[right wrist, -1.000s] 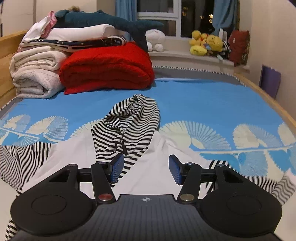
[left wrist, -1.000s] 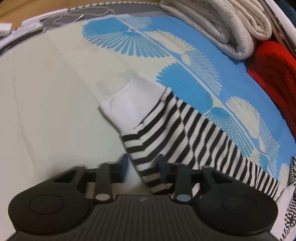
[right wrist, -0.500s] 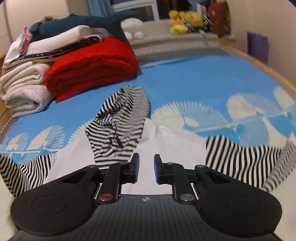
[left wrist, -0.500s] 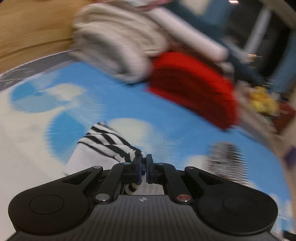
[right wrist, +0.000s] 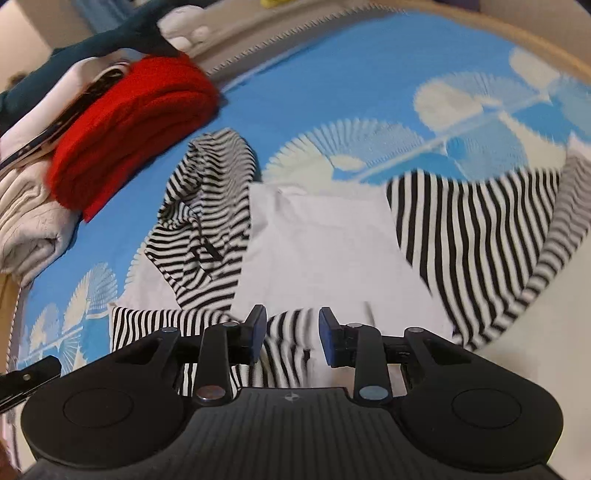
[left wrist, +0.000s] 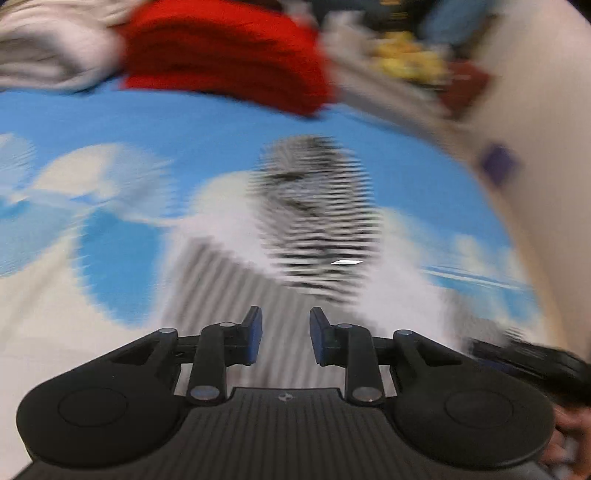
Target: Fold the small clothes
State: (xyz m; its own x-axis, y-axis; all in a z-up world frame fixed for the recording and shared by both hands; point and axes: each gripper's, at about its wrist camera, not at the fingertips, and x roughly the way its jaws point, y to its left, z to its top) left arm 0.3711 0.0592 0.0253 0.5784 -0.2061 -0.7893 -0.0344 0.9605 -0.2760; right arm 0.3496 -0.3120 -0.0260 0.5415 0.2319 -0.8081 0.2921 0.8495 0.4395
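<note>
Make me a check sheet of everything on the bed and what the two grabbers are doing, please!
Surface: bed cover, blue with white fan shapes.
Job's things: hooded top, white body, black-and-white striped hood, lies spread out; one striped sleeve is folded across the body's near edge, the other lies out to the side.
Clutter: red blanket, folded, beside a pile of pale blankets.
Grippers: left hand-held gripper open, nothing between its jaws, which have just been opening; view blurred. Right hand-held gripper open above the folded sleeve, jaws just opening, not pinching it.
Cables: nothing seen.
Surroundings: dark blue plush on the pile; wooden bed edge.
</note>
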